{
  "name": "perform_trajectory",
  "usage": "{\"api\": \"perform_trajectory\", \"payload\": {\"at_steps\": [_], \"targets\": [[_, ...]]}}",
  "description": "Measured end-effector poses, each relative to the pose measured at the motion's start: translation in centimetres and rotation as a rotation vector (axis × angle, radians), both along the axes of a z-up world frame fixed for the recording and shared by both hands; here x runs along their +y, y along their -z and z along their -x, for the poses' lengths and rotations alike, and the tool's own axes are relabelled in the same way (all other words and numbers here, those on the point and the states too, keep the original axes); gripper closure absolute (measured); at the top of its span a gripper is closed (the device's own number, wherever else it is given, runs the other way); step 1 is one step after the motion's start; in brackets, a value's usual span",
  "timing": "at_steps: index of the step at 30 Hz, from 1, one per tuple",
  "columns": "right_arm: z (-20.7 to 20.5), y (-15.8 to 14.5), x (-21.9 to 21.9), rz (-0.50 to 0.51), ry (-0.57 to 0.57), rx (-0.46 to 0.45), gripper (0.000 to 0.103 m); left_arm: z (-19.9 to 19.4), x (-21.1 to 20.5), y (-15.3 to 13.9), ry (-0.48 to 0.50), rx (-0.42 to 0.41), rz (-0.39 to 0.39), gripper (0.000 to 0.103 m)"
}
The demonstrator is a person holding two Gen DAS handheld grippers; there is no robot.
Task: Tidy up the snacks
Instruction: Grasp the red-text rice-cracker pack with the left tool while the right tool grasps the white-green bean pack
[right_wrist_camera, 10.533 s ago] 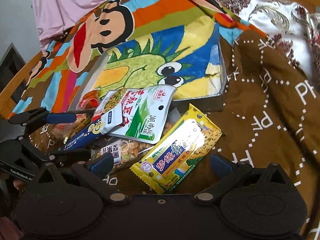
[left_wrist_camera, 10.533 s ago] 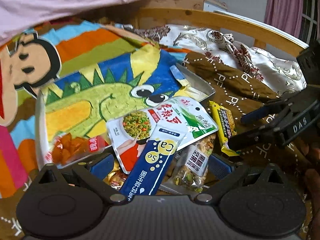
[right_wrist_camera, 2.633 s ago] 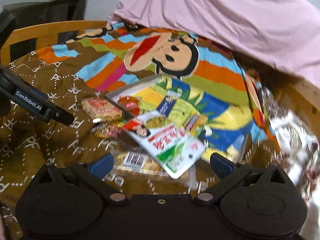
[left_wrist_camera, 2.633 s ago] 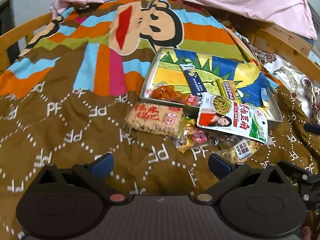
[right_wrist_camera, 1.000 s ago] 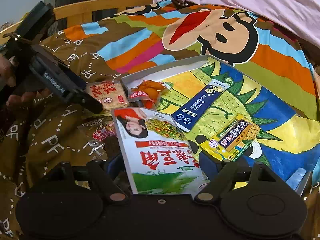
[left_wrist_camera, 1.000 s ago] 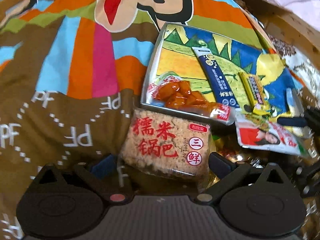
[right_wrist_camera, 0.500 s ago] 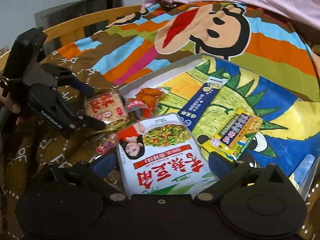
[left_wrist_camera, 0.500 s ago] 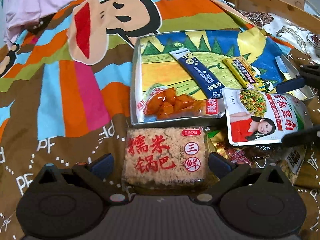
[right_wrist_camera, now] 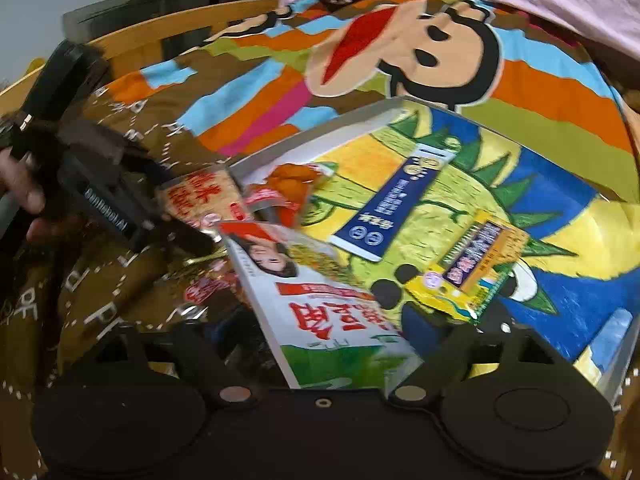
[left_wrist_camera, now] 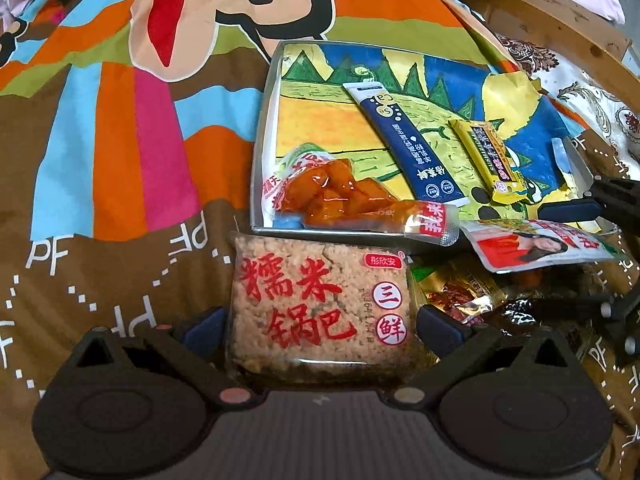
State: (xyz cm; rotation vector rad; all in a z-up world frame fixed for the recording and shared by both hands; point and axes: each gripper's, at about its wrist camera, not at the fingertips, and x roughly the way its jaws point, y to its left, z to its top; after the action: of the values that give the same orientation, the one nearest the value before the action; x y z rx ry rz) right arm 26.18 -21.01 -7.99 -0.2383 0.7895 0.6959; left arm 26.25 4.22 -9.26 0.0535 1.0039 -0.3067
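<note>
The left claw (left_wrist_camera: 320, 322) is sitting around the rice cake pack (left_wrist_camera: 320, 300), its blue pads pressing both sides, clamped on it. The pack is lying on the brown blanket (left_wrist_camera: 100, 280) on the bed, touching the near wall of the tray (left_wrist_camera: 258, 168). Just ahead of this claw, inside the tray, the orange snack pouch (left_wrist_camera: 340, 196) is lying, its end poking over the rim. Ahead and right, the blue sachet (left_wrist_camera: 404, 140) and the yellow bar (left_wrist_camera: 488, 160) are resting side by side on the dinosaur picture. Gold-wrapped snacks (left_wrist_camera: 460, 292) are lying just right of the claw.

The right claw (right_wrist_camera: 324, 332) has just been closing around the green pea bag (right_wrist_camera: 320, 304), which is tilting between the fingers over the tray's near edge; blur is hiding whether the pads are pressing. Left of it, a hand (right_wrist_camera: 20, 192) is holding the other tool.
</note>
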Motion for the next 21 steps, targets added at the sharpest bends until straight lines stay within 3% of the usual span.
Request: {"api": "perform_trajectory", "payload": {"at_steps": [4, 8, 14, 21], "targets": [[-0.2, 0.0, -0.3, 0.027, 0.063, -0.025, 0.054, 0.3, 0.2, -0.2, -0.017, 0.001, 0.030, 0.006], [0.2, -0.2, -0.3, 0.047, 0.099, -0.081, 0.067, 0.7, 0.1, -0.4, -0.039, -0.018, 0.032, 0.008], [3.5, 0.0, 2.8, 0.243, 0.033, -0.310, 0.079, 1.9, -0.4, -0.6, -0.058, -0.077, 0.000, 0.009], [5.5, -0.7, 3.7, 0.328, 0.054, -0.488, 0.089, 3.1, -0.7, -0.8, -0.095, -0.117, -0.012, 0.010]]}}
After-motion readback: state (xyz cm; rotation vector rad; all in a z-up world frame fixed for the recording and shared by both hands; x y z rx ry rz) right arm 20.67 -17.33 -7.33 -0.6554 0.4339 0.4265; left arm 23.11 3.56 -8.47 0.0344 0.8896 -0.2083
